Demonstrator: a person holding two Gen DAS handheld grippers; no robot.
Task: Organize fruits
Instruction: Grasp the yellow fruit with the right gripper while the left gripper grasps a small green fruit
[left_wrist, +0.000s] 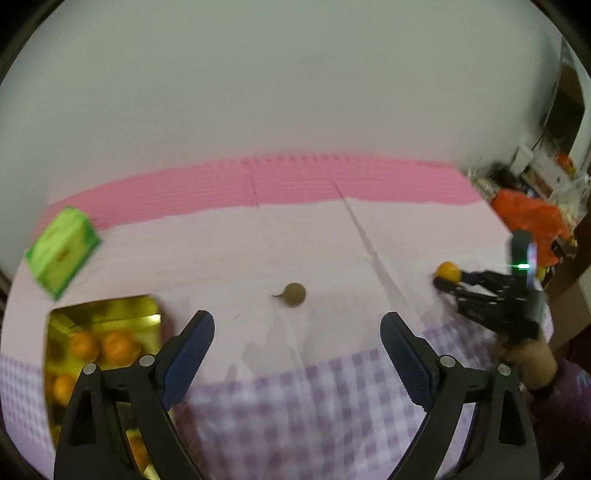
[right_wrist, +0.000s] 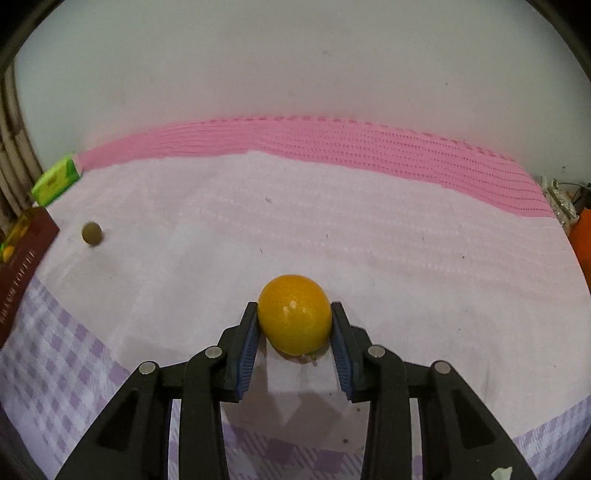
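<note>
Mid-carry: orange (right_wrist: 294, 314) clamped in right gripper (right_wrist: 294, 321), left gripper (left_wrist: 297, 328) wide, empty (brown fruit (left_wrist: 294, 294) loose, centre frame); next, to gold tin (left_wrist: 147, 304), lower left.

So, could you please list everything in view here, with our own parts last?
orange: one, orange-yellow, between the right fingers
brown fruit: one, loose mid-cloth
oranges: several, in the tin
tin: one, gold, left edge
green box: one, far left
cloth: one, pale pink with lilac checks
mat: pink, at the back
orange bag: one, far right
left gripper: open, empty
right gripper: shut on the orange
hand: one, holding the right gripper
</note>
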